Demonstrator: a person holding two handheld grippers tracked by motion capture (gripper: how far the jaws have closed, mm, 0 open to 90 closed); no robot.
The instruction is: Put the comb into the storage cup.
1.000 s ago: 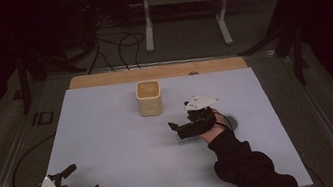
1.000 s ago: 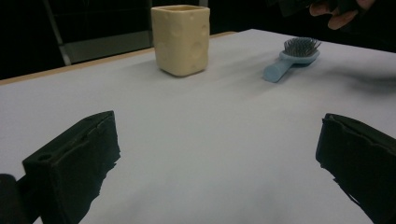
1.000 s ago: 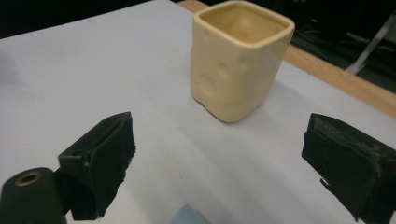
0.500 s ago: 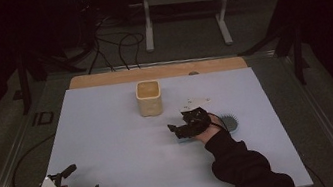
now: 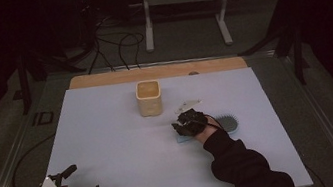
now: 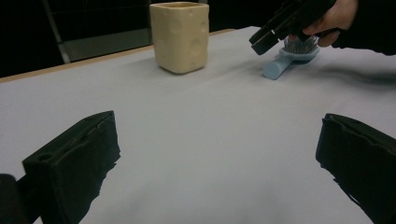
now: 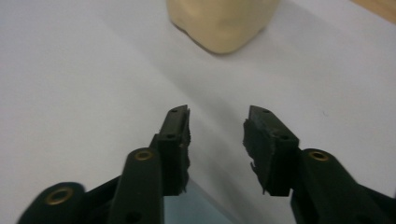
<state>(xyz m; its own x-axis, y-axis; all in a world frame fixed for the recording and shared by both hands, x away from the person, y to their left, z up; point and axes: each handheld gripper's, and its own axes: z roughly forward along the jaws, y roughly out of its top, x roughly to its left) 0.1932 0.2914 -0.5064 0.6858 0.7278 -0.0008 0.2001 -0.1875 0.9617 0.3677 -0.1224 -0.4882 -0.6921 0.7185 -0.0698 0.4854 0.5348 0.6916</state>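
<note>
Now right gripper (image 5: 183, 127), jaws just been closing and half-open astride the brush (image 6: 290, 58) handle beside the cup (image 5: 149, 98), not yet pinching: best centre on handle before squeezing

Open mat (image 5: 111, 142) — cup (image 5: 149, 98) mid-table

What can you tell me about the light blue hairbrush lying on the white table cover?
The light blue plastic hairbrush lies flat on the white table cover, bristles up, right of the cream cheese-patterned cup. Its round handle points toward the cup; the oval head carries dark and pale bristles. The right gripper hovers over the handle, jaws partly closed; whether it touches is unclear.
</note>
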